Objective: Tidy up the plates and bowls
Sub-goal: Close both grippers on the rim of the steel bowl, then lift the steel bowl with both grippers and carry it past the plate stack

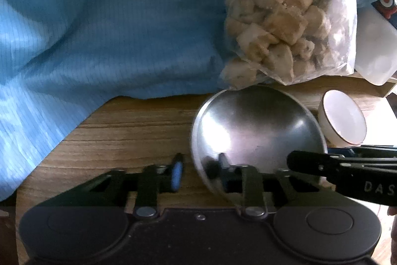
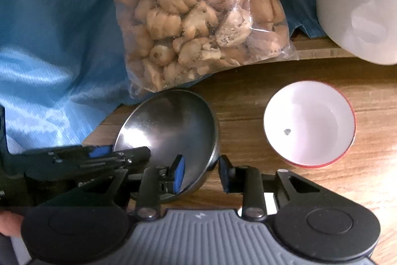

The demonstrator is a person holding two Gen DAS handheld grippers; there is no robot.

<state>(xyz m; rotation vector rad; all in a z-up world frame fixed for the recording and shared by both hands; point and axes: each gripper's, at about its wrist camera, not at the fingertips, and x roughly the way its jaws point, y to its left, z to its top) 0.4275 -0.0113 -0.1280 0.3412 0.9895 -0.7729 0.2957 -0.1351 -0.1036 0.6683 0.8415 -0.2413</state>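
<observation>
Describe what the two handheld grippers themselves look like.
Left gripper: black body, black linkage fingers with blue pads, silver pivot screws. Right gripper: the same black fingers and blue pads, but a ribbed grey centre plate with a small white logo.

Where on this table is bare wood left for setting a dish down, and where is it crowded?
Bare wood lies left of the metal bowl, below the blue cloth's edge, and in a strip between that bowl and the white red-rimmed bowl. Crowded at the back: the bag of snacks overhangs the metal bowl, beside a white container.
</observation>
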